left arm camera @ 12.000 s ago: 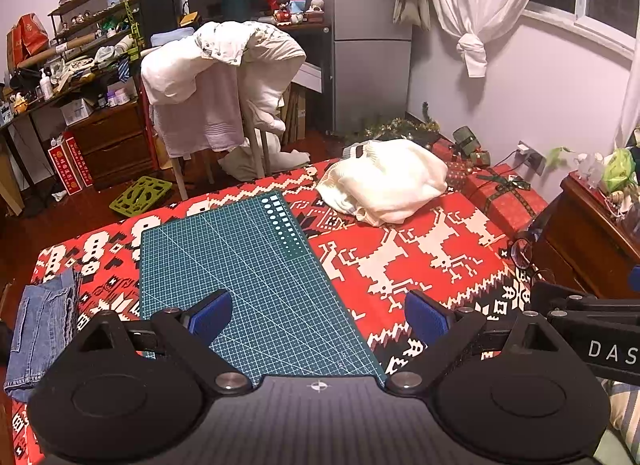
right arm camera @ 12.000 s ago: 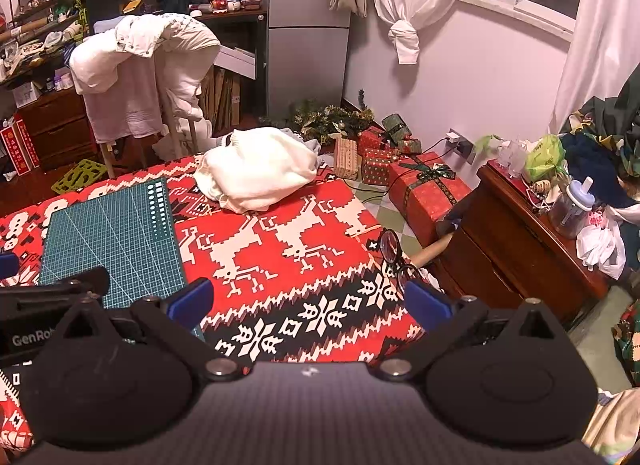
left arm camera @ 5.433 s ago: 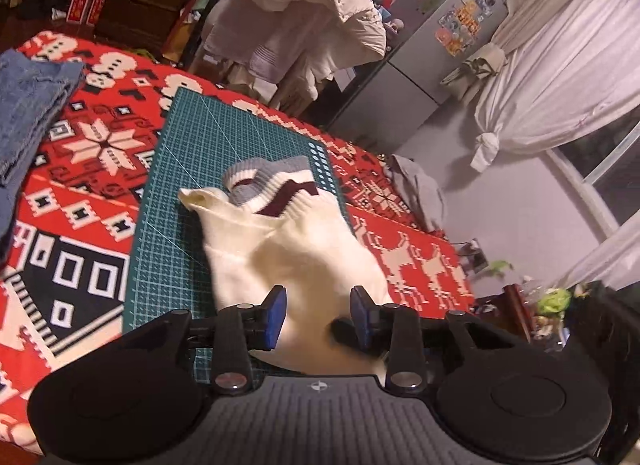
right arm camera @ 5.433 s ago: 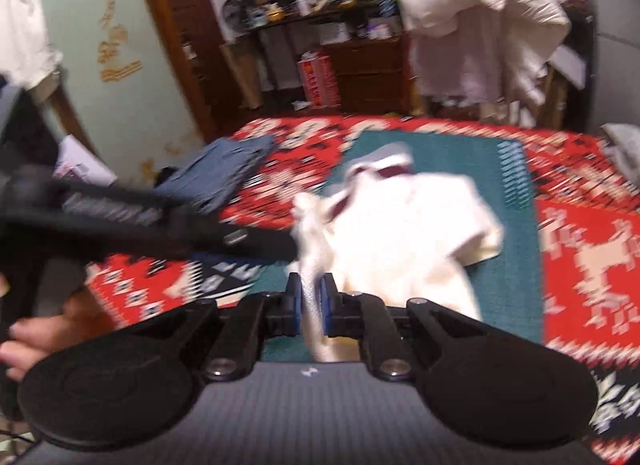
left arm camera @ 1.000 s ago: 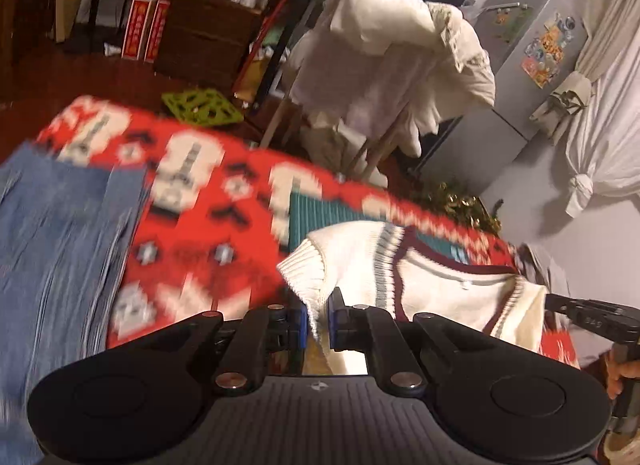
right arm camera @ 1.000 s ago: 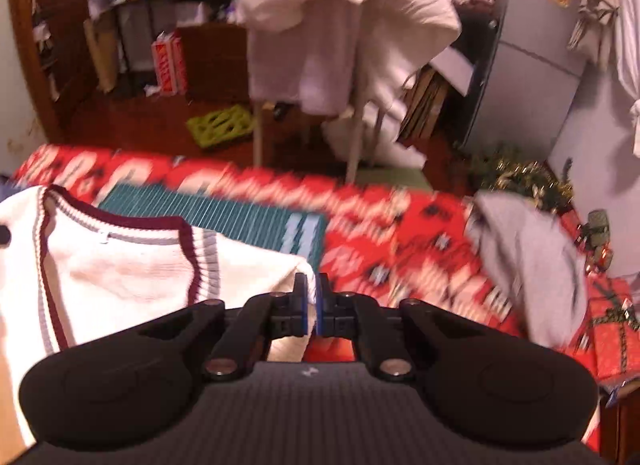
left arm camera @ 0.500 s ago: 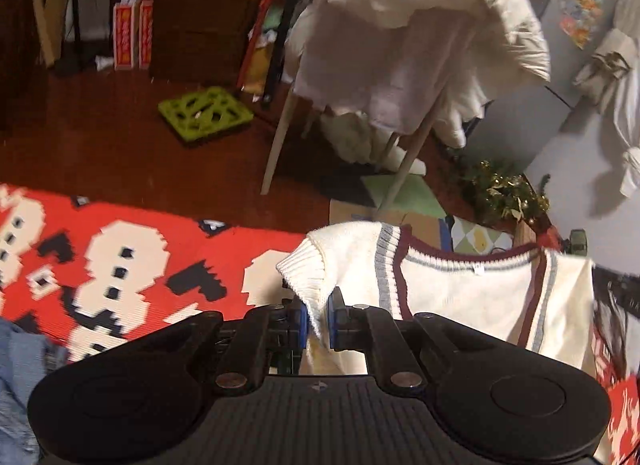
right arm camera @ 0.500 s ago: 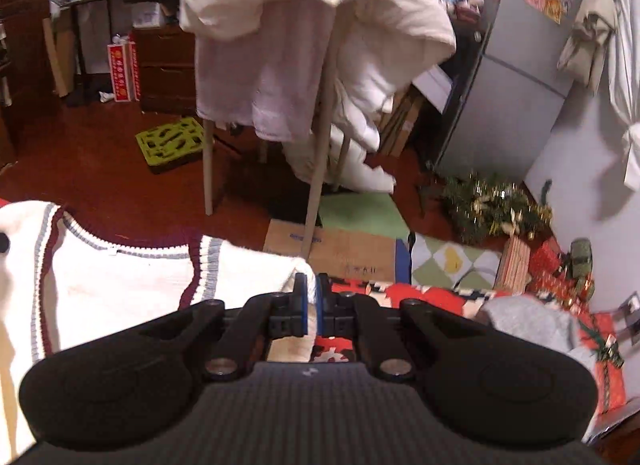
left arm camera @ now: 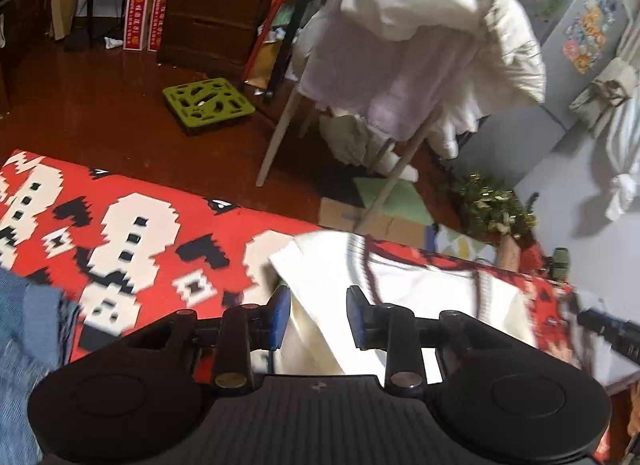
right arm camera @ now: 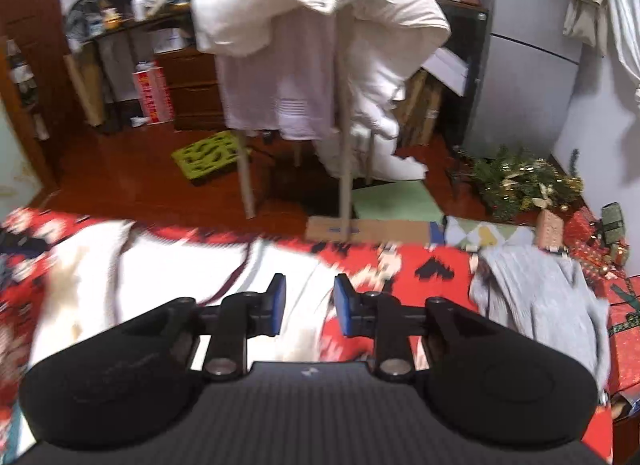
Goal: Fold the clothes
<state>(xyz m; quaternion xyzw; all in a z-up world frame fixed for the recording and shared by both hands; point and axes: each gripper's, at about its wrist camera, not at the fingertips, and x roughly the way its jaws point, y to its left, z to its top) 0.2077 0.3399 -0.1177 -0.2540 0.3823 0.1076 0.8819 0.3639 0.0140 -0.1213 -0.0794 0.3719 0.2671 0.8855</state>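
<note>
My left gripper has its blue-padded jaws spread apart, with nothing pinched between them. The cream knitted sleeveless sweater with maroon and grey trim lies spread on the red, white and black patterned blanket, its near left shoulder edge passing through the gap between the two pads; whether cloth touches either pad, I cannot tell. A folded piece of blue denim sits on the blanket at my far left.

My right gripper is likewise parted, jaws wide of each other and holding nothing. In this view the sweater is motion-blurred, stretching from the left side across to just below the pads, its right shoulder edge lying under the gap. A crumpled grey garment lies on the blanket well to the right, apart from the sweater.

Beyond the far edge of the blanket stands a wooden-legged chair heaped with white bedding and pale cloth. A lime-green perforated plastic tray rests on the dark red floor, and a flattened brown cardboard sheet lies at the foot of the chair.
</note>
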